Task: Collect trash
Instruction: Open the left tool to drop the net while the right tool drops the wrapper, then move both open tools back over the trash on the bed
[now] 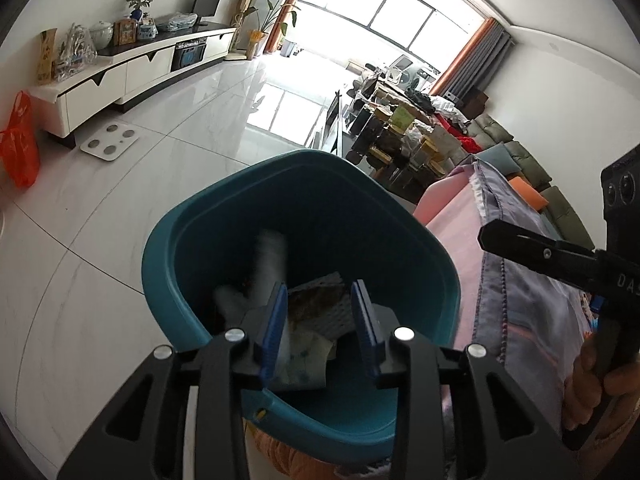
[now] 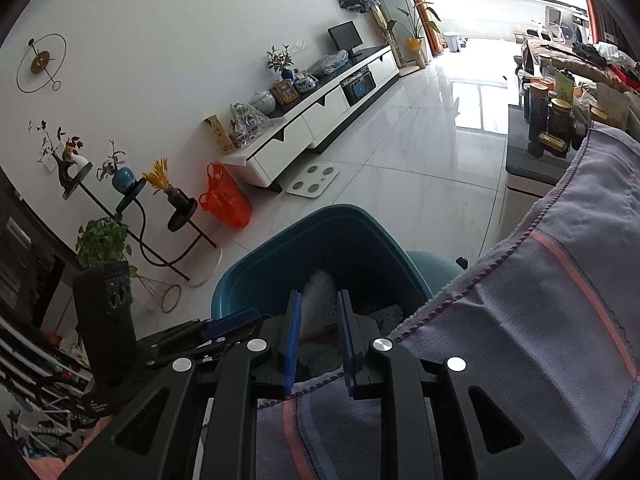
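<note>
The left gripper [image 1: 320, 292] is hanging over the teal bin [image 1: 168, 264], jaws apart and gripping nothing. Crumpled paper [image 1: 308, 354] is lying inside the bin, while the right gripper [image 2: 318, 300] is hovering nearby, jaws slightly parted and empty.

The only readable lettering is "DA", white on the black body of the right gripper [image 1: 486, 236] at the left wrist view's right edge; the frame cuts off the rest. A yellow box [image 1: 47, 56] on the TV cabinet [image 1: 120, 76] bears print too small to read.
</note>
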